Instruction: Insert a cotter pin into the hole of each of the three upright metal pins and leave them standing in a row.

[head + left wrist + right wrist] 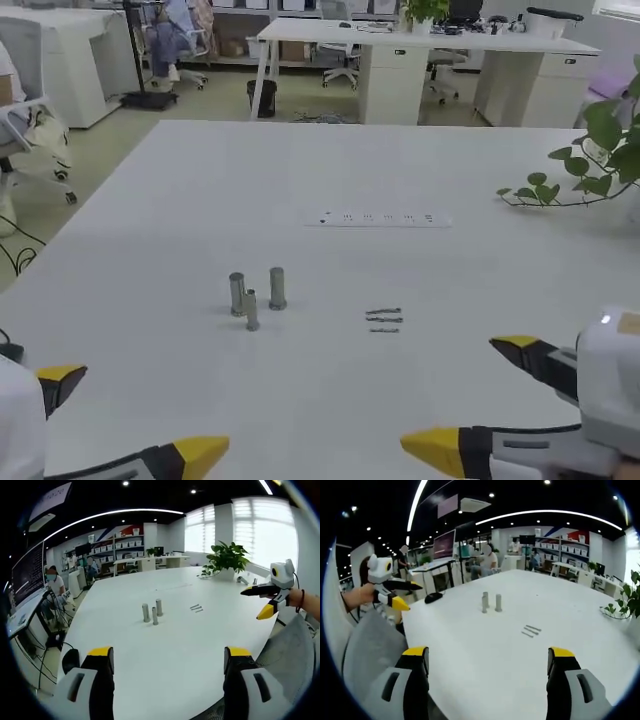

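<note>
Head view: metal pins (pixel 251 308) upright, cotter pins (pixel 384 318) lying crosswise, white office tabletop (pixel 350 180); my left tool (pixel 169 661) and right tool (pixel 488 661) gape.

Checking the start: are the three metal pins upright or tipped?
Upright. All three metal pins stand on end on the table; the cotter pins lie flat apart from them.

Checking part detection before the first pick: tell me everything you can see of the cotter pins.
Three cotter pins lie flat on the white table, to the right of the three upright metal pins in the head view and apart from them. They are thin, short, grey and metal by the look. They lie roughly parallel, side by side. Whether they touch each other, and their head shape, is too small to tell. None is inserted yet. Only the table touches them.
</note>
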A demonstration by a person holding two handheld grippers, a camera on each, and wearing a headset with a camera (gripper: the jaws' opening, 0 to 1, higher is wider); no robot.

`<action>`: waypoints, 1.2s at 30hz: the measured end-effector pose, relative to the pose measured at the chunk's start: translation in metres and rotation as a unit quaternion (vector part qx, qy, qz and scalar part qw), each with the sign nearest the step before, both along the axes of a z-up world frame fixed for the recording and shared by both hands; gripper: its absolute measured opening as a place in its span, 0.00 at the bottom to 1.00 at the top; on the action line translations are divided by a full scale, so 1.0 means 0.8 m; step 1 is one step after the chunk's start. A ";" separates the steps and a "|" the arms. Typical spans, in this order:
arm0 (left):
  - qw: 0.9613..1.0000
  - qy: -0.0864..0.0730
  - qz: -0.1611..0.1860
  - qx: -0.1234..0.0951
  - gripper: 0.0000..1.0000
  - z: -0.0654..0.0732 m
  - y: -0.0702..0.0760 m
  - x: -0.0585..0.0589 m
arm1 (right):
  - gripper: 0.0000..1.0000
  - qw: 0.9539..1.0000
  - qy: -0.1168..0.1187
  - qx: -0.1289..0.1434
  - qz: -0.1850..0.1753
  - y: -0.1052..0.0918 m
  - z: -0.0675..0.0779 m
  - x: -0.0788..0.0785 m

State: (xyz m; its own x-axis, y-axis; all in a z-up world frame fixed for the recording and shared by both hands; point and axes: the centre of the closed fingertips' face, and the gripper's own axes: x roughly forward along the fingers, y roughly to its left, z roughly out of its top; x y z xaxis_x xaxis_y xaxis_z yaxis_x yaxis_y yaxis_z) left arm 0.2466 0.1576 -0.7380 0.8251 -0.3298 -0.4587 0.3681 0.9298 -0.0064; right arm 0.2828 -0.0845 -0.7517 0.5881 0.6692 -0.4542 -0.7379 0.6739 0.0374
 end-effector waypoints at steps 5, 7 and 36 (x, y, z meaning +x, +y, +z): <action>1.000 0.000 -0.003 0.000 0.90 -0.001 -0.002 -0.001 | 1.00 1.000 0.003 0.006 -0.001 0.002 -0.001 -0.001; 1.000 -0.001 -0.005 0.002 0.89 -0.002 -0.003 -0.001 | 1.00 1.000 0.003 0.005 -0.001 0.002 -0.002 -0.001; 1.000 -0.005 0.005 -0.013 0.57 -0.005 -0.001 0.056 | 0.93 1.000 0.004 0.023 -0.004 0.005 -0.002 0.008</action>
State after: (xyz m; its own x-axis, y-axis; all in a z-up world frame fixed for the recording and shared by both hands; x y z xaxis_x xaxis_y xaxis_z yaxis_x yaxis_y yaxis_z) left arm 0.2916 0.1571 -0.7423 0.8327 -0.3330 -0.4425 0.3586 0.9331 -0.0274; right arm 0.2895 -0.0804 -0.7534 0.5899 0.6850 -0.4276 -0.7318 0.6774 0.0755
